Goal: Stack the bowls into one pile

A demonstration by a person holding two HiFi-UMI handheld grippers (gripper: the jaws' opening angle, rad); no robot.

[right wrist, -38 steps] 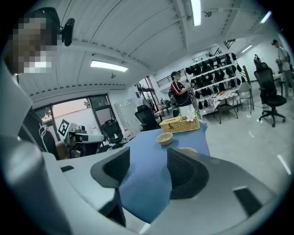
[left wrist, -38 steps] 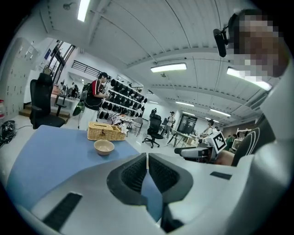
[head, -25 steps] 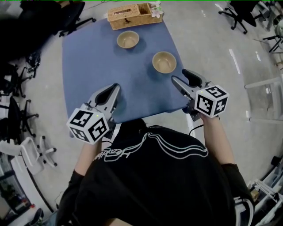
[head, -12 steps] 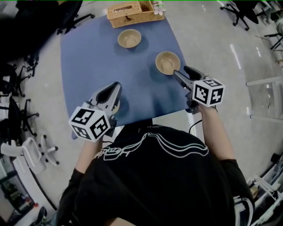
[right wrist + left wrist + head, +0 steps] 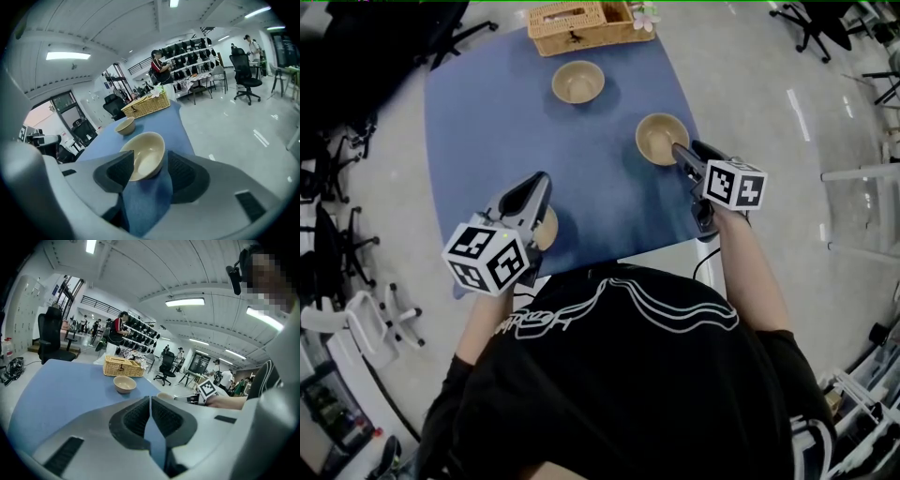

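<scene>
Two jaws of the right tool stand apart, having just been closing slightly, with the near bowl between their tips, unpressed. The left tool is closed and empty. A far bowl sits apart on the blue worktop, near a wicker basket.

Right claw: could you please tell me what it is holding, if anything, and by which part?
Nothing yet. The right claw has just been closing, but its jaws are open, with the nearer bowl between their tips and neither jaw pressing it.
</scene>
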